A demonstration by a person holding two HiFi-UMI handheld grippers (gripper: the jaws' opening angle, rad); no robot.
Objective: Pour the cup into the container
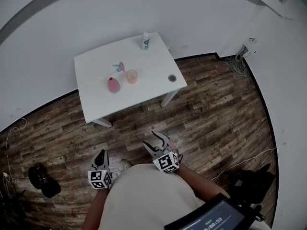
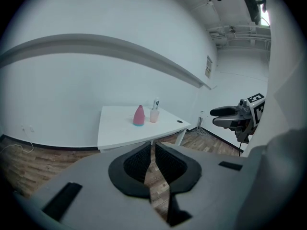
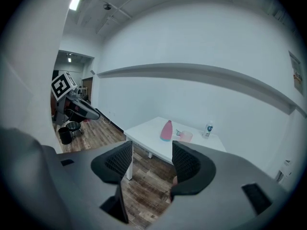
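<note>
A white table (image 1: pixel 96 80) stands far ahead on the wood floor. On it are a pink bottle-shaped container (image 1: pixel 113 85) and, just right of it, a translucent pink cup (image 1: pixel 132 76). Both grippers hang low near the person's body, well short of the table. The left gripper (image 1: pixel 102 153) has only a thin slit between its jaws and holds nothing. The right gripper (image 1: pixel 148 138) is open and empty. In the left gripper view the container (image 2: pixel 138 115) and cup (image 2: pixel 154 115) show beyond its jaws (image 2: pixel 150 147). The right gripper view shows the container (image 3: pixel 166 131) and cup (image 3: pixel 186 136) past its wide jaws (image 3: pixel 152 152).
A small white labelled bottle (image 1: pixel 145 41) stands at the table's far edge, a dark round item (image 1: pixel 172 78) near its right corner. A black stool or bag (image 1: pixel 43 180) sits on the floor at left. Cables (image 1: pixel 235 63) lie by the right wall. A screen (image 1: pixel 216 219) shows at bottom right.
</note>
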